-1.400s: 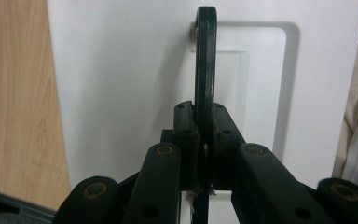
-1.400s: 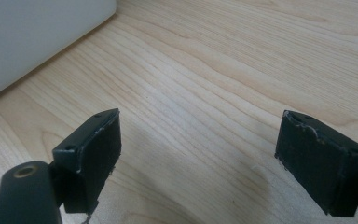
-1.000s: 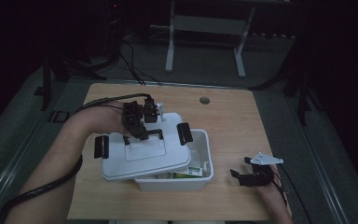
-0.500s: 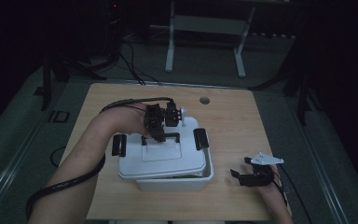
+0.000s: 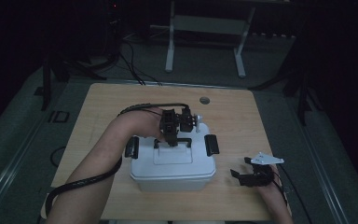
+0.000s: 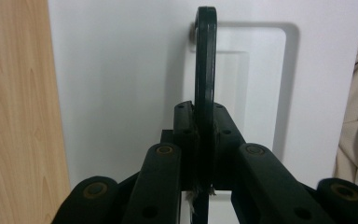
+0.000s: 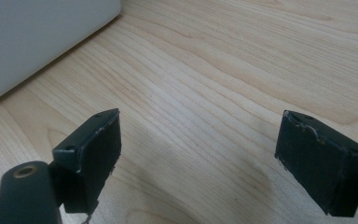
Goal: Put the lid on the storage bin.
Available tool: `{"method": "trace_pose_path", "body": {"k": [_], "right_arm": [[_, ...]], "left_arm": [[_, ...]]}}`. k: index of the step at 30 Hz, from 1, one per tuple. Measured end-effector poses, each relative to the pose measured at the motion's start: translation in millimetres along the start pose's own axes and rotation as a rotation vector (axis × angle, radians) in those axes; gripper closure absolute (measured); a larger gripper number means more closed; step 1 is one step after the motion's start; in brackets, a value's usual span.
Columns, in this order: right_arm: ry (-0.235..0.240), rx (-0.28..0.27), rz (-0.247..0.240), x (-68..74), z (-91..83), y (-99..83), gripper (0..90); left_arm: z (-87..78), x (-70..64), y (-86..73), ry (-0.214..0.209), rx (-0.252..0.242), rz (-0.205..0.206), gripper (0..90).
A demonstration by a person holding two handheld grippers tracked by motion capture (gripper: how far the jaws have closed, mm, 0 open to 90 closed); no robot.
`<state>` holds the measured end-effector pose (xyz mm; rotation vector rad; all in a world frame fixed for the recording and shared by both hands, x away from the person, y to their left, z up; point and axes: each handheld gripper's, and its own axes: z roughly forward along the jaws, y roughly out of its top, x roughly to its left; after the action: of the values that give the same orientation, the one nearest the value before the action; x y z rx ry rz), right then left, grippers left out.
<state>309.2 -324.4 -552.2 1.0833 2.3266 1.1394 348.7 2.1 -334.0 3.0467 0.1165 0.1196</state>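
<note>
A white plastic box (image 5: pixel 172 179) stands near the table's front edge, its white lid (image 5: pixel 172 161) lying on top of it with black clips at both ends. My left gripper (image 5: pixel 171 140) is shut on the lid's black handle (image 6: pixel 205 65), which stands upright between the jaws in the left gripper view. My right gripper (image 5: pixel 242 168) rests low on the wood to the right of the box, open, with nothing between its pads (image 7: pixel 93 144). A corner of the box (image 7: pixel 32 42) shows at the upper left of the right gripper view.
The wooden table (image 5: pixel 242 121) has a round cable hole (image 5: pixel 204 100) near its far edge. A black cable (image 5: pixel 81 182) trails from the left gripper along the forearm. A metal stand (image 5: pixel 205 42) is on the floor behind the table.
The left gripper has carried the lid to the right, from a tilted, offset position to lying squarely over the box. The box's contents are now covered. The right gripper has stayed put.
</note>
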Motion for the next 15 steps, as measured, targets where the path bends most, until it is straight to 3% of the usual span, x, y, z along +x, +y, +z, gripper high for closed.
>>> {"method": "trace_pose_path", "body": {"k": [6, 15], "right_arm": [[0.003, -0.002, 0.003, -0.2, -0.2, -0.4, 13.9], [0.004, -0.004, 0.003, -0.3, -0.3, -0.2, 13.8]], "left_arm": [[10.0, 0.1, 3.7, -0.021, 0.007, -0.004, 83.8], [21.3, 2.7, 3.1, -0.019, 0.018, -0.011, 83.9]]}}
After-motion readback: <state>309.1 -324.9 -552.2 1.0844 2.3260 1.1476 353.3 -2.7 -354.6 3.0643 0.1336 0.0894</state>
